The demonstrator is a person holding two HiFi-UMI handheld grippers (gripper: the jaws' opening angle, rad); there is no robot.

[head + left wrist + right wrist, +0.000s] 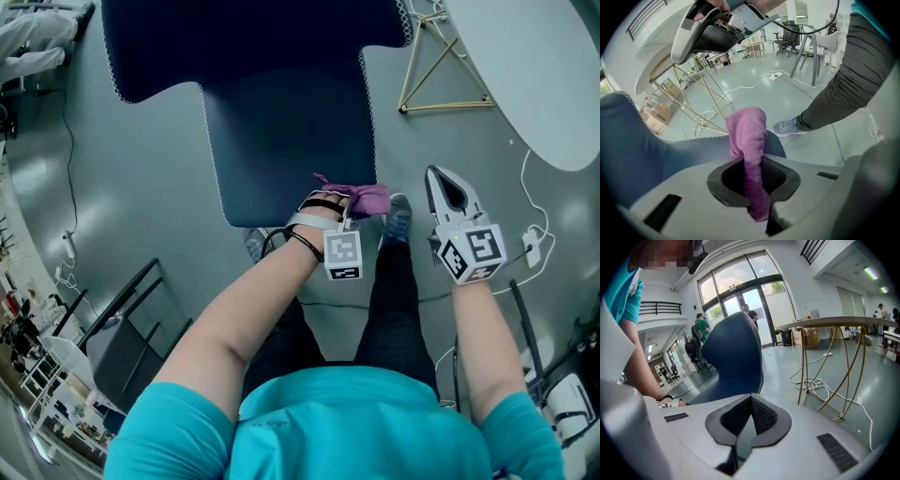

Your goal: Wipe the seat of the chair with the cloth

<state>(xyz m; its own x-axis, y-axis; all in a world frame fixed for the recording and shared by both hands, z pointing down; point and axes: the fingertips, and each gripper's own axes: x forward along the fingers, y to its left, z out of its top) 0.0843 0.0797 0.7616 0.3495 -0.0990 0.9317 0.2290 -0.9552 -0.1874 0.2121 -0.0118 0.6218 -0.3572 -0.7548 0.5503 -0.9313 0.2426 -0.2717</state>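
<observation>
The dark blue chair seat [291, 131] fills the top middle of the head view, with its back further up. My left gripper [352, 204] is shut on a purple cloth [367, 198] at the seat's front right corner. In the left gripper view the cloth [748, 131] stands up from between the jaws, over the seat's edge [642, 150]. My right gripper [437, 184] hangs to the right of the chair, above the floor, shut with nothing in it. In the right gripper view its pads meet at the tip [751, 399], facing the chair [733, 357].
A white round table [534, 66] on gold wire legs [436, 75] stands at the right of the chair. Cables and a power strip [534, 242] lie on the grey floor. The person's shoe [398, 216] is just before the seat. Black frames [131, 309] stand at the lower left.
</observation>
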